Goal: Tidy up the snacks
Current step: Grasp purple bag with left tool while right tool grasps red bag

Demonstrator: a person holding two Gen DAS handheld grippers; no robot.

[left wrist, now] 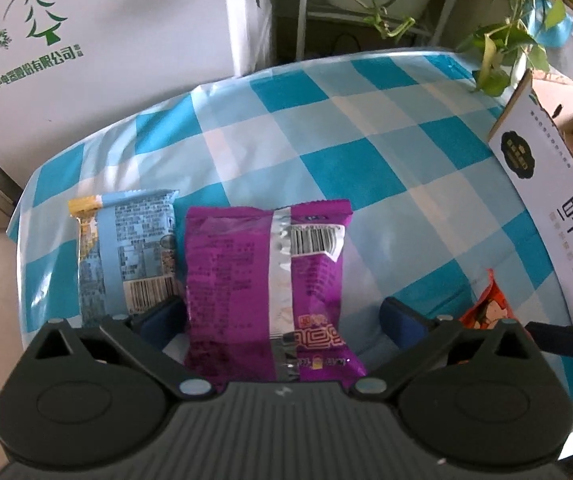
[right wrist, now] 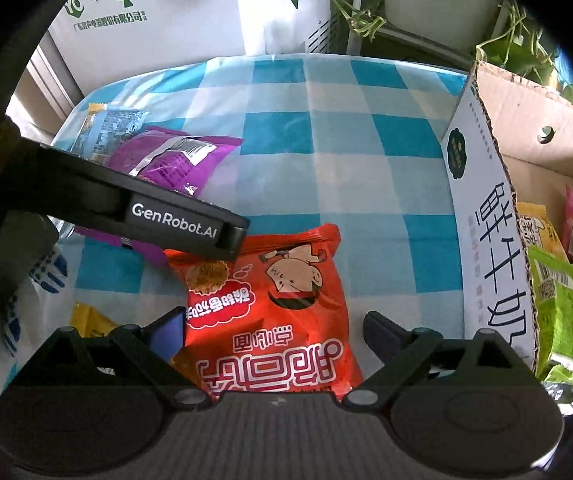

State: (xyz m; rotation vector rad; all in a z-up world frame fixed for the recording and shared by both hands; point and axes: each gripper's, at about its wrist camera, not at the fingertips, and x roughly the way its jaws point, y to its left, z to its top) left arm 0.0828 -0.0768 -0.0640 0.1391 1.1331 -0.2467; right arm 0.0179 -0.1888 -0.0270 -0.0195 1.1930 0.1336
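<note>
Spread wide, the left gripper (left wrist: pixel 282 316) straddles the purple snack packet (left wrist: pixel 266 292) without pinching it, while the right gripper (right wrist: pixel 274 334) gapes likewise over the red snack packet (right wrist: pixel 270 312), apparently lining up grasps. At two o'clock waits the cardboard box (right wrist: pixel 534 120), already holding packets, likely their destination.

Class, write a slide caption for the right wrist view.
Open right gripper straddles red snack packet beside cardboard box.

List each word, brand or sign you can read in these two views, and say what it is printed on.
"GenRobot.AI": on the black arm of the left tool.
"鲜牛奶": on the cardboard box.
Large red-bordered characters on the red snack packet: upside down, unsure.
Green print on the white carton: too blurred.
Purple packet, blue packet: too small.
</note>
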